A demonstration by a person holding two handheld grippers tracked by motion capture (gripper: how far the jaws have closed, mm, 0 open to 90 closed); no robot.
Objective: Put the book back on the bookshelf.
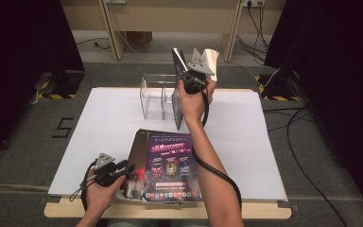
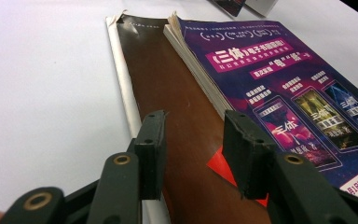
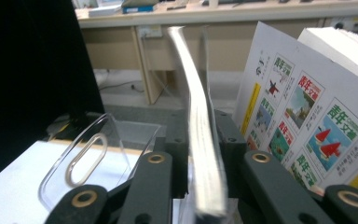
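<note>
On the white sheet-covered table [image 1: 104, 123], the right gripper [image 1: 194, 79] is raised at the far middle, its jaws set on either side of a thin upright magazine with a dark cover [image 1: 177, 90]. In the right gripper view that magazine's edge [image 3: 200, 140] runs up between the two black jaws, which sit close against both its faces, pinching it. The magazine stands at the right side of a clear plastic upright file box [image 1: 158, 97], whose transparent wall with an oval handle slot [image 3: 86, 156] shows to the left of the jaws. Just right of the held magazine, a white-backed book printed with small colourful covers [image 3: 303, 121] stands tilted.

At the near left, the left gripper [image 1: 123, 169] rests with its jaws spread over a flat-lying magazine with a purple cover [image 1: 168, 165]. In the left gripper view the jaws straddle that magazine's brown inner flap [image 2: 186, 140], gripping nothing.
</note>
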